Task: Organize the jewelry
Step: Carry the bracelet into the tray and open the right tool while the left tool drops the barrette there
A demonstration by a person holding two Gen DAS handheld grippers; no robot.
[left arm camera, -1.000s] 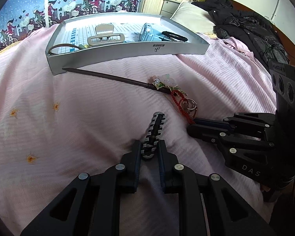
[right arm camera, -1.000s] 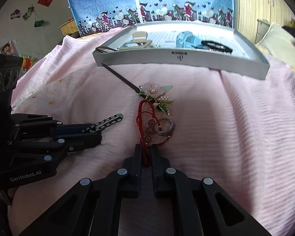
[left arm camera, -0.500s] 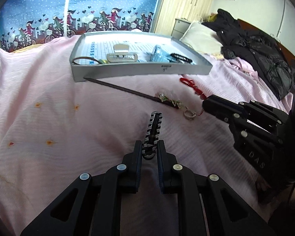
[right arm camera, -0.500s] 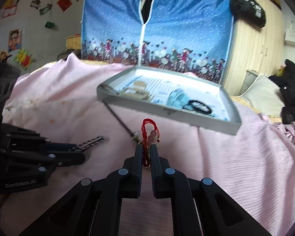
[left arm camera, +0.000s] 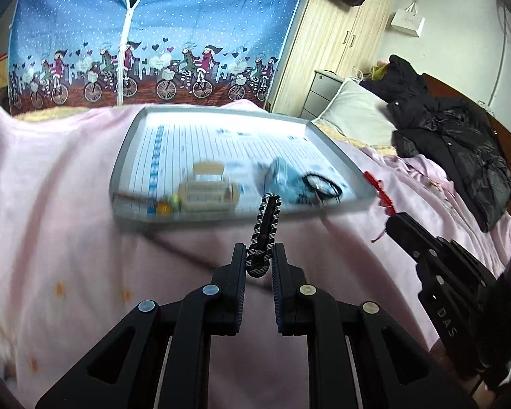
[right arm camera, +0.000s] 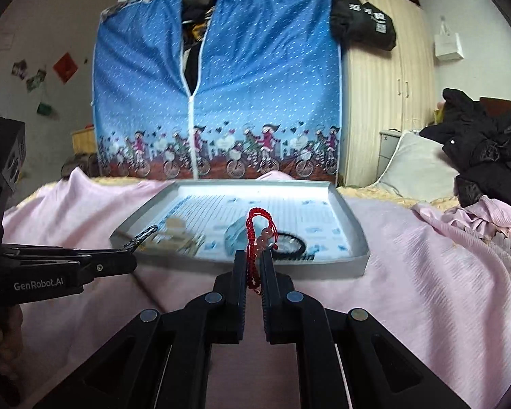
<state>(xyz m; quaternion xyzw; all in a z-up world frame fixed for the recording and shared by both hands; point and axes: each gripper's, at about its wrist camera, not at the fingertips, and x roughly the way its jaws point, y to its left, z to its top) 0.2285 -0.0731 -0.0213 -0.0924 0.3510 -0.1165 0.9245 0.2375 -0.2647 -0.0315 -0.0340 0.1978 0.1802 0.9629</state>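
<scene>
Left wrist view: the left gripper [left arm camera: 259,261] pinches a striped hair clip [left arm camera: 265,235] before the tray's [left arm camera: 126,156] near edge. The right gripper [right arm camera: 254,266] is clamped on a red bracelet [right arm camera: 259,235] beside it, above open pink bedsheet [right arm camera: 443,272].

**Bedroom with a fabric wardrobe**

A pink bedspread [right arm camera: 443,289] covered the bed. Behind it stood a blue fabric wardrobe [right arm camera: 265,102] printed with cyclists, beside a wooden wardrobe [right arm camera: 385,102]. Black coats [left arm camera: 460,143] lay near a pillow [left arm camera: 354,116].
</scene>
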